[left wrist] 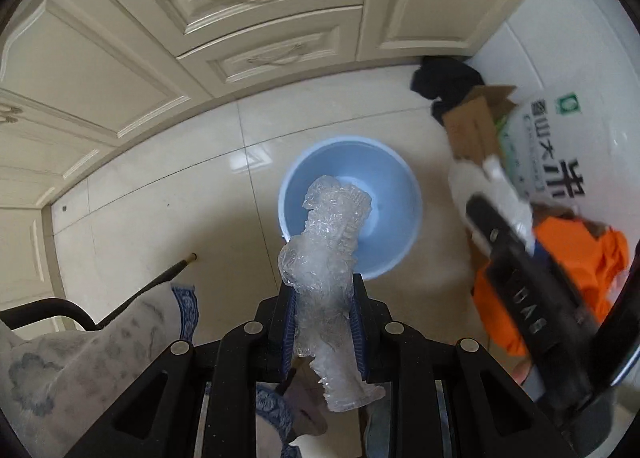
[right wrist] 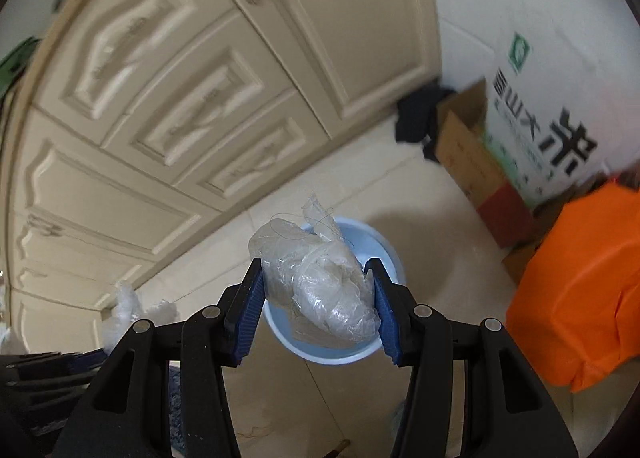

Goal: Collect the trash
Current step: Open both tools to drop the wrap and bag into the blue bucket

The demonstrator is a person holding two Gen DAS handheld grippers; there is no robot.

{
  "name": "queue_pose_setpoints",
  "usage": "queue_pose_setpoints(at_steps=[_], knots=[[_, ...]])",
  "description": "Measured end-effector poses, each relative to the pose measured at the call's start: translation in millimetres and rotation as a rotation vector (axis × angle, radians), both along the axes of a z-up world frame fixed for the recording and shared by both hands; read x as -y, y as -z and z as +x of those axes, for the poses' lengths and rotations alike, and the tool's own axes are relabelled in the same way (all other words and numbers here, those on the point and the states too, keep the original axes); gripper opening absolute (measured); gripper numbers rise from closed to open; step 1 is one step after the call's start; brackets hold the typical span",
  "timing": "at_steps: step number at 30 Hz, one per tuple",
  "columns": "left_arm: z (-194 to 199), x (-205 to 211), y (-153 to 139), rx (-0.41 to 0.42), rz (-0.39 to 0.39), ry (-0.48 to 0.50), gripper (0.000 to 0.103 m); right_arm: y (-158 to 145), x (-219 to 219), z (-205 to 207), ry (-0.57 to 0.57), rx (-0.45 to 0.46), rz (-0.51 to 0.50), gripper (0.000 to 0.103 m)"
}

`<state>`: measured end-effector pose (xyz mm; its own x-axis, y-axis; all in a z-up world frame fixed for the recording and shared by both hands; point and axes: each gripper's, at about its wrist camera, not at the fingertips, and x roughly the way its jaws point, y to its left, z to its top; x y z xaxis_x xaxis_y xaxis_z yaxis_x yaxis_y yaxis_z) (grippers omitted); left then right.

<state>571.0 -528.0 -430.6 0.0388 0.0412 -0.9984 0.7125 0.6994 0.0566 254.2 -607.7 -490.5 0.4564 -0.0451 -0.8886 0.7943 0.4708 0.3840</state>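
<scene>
A pale blue bin (left wrist: 384, 193) stands open on the tiled floor below both grippers. My left gripper (left wrist: 322, 298) is shut on a crumpled roll of clear plastic wrap (left wrist: 320, 258) that sticks up past the fingers, over the bin's near rim. In the right wrist view the bin (right wrist: 384, 246) lies straight under my right gripper (right wrist: 318, 290), which is shut on a wad of clear plastic film (right wrist: 320, 282). The right gripper also shows in the left wrist view as a black blurred body (left wrist: 520, 258) right of the bin, carrying white plastic.
Cream cabinet doors and drawers (left wrist: 260, 9) run along the back. Right of the bin stand a cardboard box (left wrist: 472, 125), a printed white sack (left wrist: 560, 137), an orange bag (left wrist: 580, 258) and a dark cloth (left wrist: 444, 81). A patterned fabric (left wrist: 80, 358) lies lower left.
</scene>
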Motion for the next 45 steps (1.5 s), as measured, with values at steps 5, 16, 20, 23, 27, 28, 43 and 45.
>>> queue_pose_setpoints(at_steps=[5, 16, 20, 23, 27, 28, 43, 45], knots=[[17.6, 29.8, 23.9, 0.023, 0.026, 0.037, 0.021, 13.3, -2.6, 3.8, 0.020, -0.034, 0.010, 0.051], [30.3, 49.6, 52.8, -0.053, -0.022, 0.064, 0.063, 14.0, -10.8, -3.2, 0.005, -0.082, -0.020, 0.051], [41.2, 61.6, 62.5, -0.021, -0.019, 0.069, 0.065, 13.5, -10.1, -6.6, -0.001, -0.100, -0.037, 0.051], [22.8, 51.8, 48.2, 0.005, -0.010, 0.070, 0.065, 13.9, -9.3, -5.7, -0.010, -0.086, -0.026, 0.051], [10.0, 40.4, 37.8, 0.030, 0.027, 0.071, 0.065, 14.0, -14.0, 2.3, -0.043, -0.080, -0.031, 0.051], [9.2, 41.1, 40.4, 0.039, 0.039, 0.067, 0.065, 12.7, -15.4, 4.5, -0.051, -0.072, -0.034, 0.051], [-15.1, 31.9, 16.7, 0.105, 0.046, 0.077, 0.065, 10.4, -18.7, 14.0, -0.018, -0.072, -0.109, 0.092], [-16.0, 31.3, 16.5, 0.107, 0.053, 0.084, 0.065, 11.0, -19.0, 15.0, -0.021, -0.078, -0.111, 0.092]])
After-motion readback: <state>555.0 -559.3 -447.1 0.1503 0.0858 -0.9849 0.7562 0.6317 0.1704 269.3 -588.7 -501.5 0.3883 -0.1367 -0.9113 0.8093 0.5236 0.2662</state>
